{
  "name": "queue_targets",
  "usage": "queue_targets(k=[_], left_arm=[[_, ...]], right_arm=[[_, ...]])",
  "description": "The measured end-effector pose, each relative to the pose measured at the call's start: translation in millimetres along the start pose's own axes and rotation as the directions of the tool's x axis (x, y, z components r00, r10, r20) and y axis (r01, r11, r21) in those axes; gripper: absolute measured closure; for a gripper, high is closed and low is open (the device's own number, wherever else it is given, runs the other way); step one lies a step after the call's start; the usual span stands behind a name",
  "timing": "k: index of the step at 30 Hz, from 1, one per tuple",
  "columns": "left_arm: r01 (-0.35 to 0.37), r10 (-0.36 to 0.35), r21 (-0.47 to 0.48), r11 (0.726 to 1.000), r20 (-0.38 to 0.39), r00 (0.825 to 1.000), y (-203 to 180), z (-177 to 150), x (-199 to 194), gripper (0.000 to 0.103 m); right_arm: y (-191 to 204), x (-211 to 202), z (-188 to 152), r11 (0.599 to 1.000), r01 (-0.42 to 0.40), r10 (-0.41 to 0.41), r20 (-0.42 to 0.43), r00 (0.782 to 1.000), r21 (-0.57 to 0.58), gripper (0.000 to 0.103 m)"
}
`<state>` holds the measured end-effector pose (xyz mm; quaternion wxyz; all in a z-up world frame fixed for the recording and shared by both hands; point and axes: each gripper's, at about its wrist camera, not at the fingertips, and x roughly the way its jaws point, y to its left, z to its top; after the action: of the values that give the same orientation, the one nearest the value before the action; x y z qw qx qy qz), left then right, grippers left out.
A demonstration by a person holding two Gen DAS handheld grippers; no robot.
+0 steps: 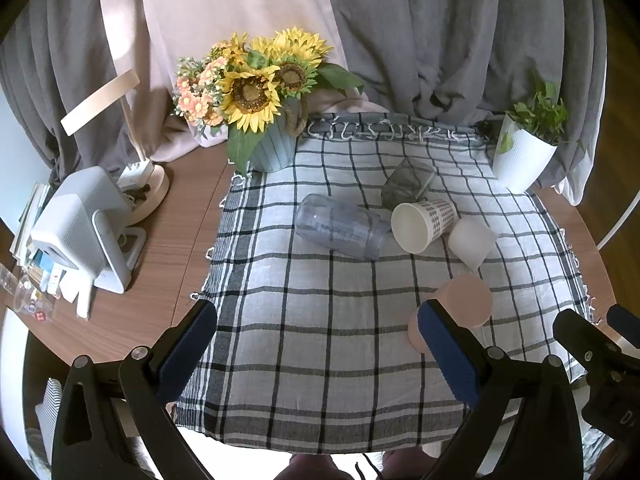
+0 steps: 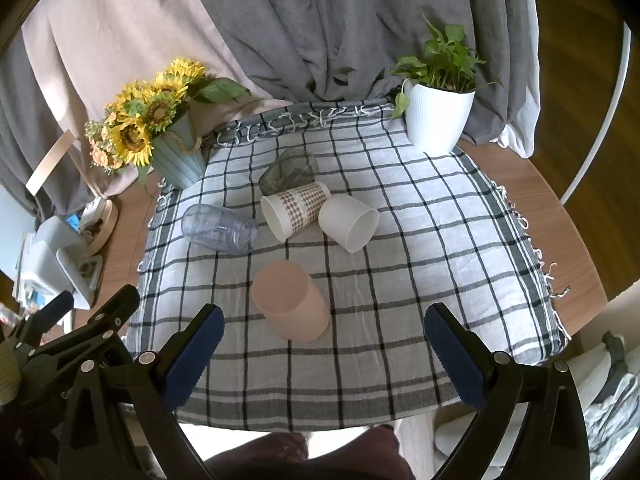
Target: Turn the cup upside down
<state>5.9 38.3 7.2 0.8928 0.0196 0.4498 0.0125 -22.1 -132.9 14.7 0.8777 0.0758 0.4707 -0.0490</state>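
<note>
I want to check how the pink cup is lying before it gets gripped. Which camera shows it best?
The right wrist view: the pink cup lies on its side on the checked cloth, fully visible between the open right gripper fingers. In the left wrist view, the left gripper's finger covers part of it.

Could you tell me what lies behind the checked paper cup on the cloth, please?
Directly behind the checked paper cup a dark translucent cup lies on its side on the plaid cloth. The paper cup covers its near lower edge, so whether the two touch cannot be seen.
</note>
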Motion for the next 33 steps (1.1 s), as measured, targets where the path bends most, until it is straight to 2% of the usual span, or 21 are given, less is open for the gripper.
queue_targets(k=[33], left_arm=[[-0.003, 0.003, -0.003, 1.0, -0.005, 1.0, 0.0, -3.2, -0.3, 0.0]], right_arm=[[0.4, 0.8, -1.7, 1.0, -0.005, 0.005, -0.009, 1.0, -0.003, 0.002]])
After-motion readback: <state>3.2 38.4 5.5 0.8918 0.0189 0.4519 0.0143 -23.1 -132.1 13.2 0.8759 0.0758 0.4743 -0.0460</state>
